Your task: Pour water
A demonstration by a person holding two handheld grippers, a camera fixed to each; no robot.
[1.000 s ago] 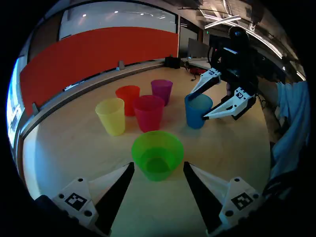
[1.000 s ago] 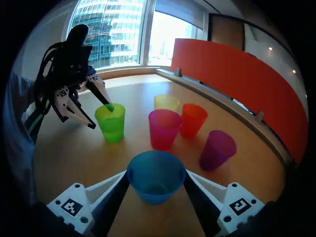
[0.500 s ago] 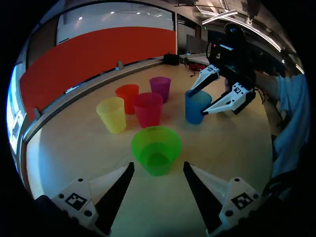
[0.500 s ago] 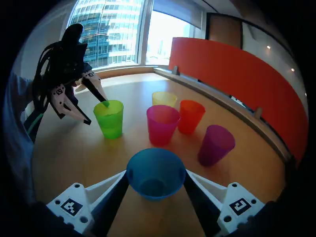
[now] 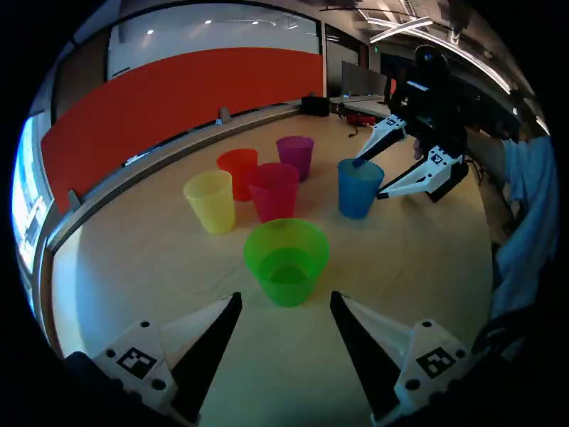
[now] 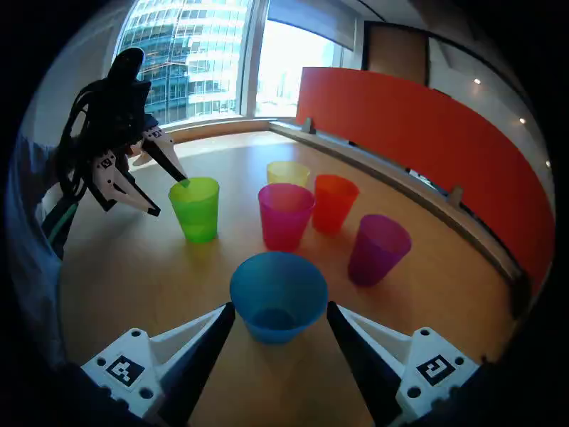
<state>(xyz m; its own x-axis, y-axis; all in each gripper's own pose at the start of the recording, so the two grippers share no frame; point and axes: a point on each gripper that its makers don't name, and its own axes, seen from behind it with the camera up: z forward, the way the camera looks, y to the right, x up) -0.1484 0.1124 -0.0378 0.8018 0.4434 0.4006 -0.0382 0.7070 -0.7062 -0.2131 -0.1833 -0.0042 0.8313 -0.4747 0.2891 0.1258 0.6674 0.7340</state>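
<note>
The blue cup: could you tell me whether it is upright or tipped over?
Upright. The blue cup stands on its base on the table, mouth up, between the fingers of the right gripper.

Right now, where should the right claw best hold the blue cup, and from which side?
Probably its side wall under the rim, from the near side, where the open right claw faces it. The blue cup stands upright and widens upward, so it should not slip down.

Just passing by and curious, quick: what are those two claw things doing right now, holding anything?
Left gripper: open, holding nothing; green cup stands just ahead of its tips.
Right gripper: open, holding nothing; blue cup stands at its tips.
</note>
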